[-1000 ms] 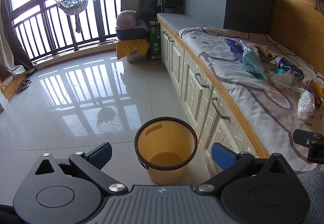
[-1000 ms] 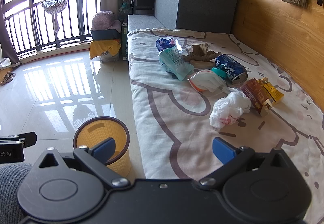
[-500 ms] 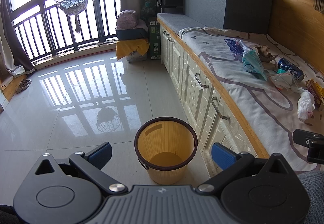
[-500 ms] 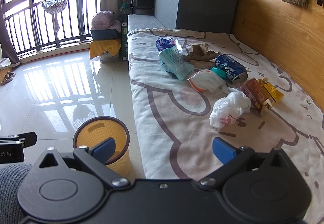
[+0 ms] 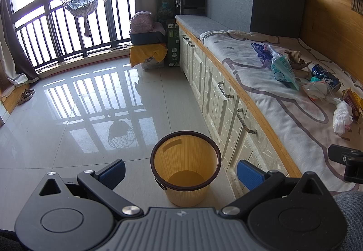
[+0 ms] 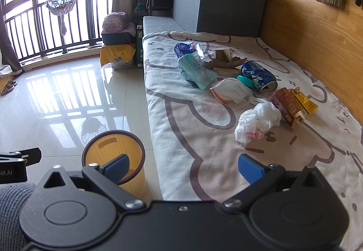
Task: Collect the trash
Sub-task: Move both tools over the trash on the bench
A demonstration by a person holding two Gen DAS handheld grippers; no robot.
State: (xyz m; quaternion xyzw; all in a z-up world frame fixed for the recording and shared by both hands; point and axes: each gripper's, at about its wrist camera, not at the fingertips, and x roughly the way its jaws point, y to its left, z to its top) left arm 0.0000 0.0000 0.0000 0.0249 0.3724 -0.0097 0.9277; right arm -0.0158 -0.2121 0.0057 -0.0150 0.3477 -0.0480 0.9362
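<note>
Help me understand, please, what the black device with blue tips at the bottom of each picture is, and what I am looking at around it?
Each picture comes from a camera mounted on a hand-held gripper; a person carries one in each hand. The left gripper looks down at an orange waste bin on the tiled floor; the right gripper faces the bed sheet. Their blue-tipped fingers stand wide apart and hold nothing. On the sheet lies the trash: a crumpled white plastic bag, a blue can on its side, brown and yellow cartons, a face mask and a teal wrapper. The bin looks empty.
</note>
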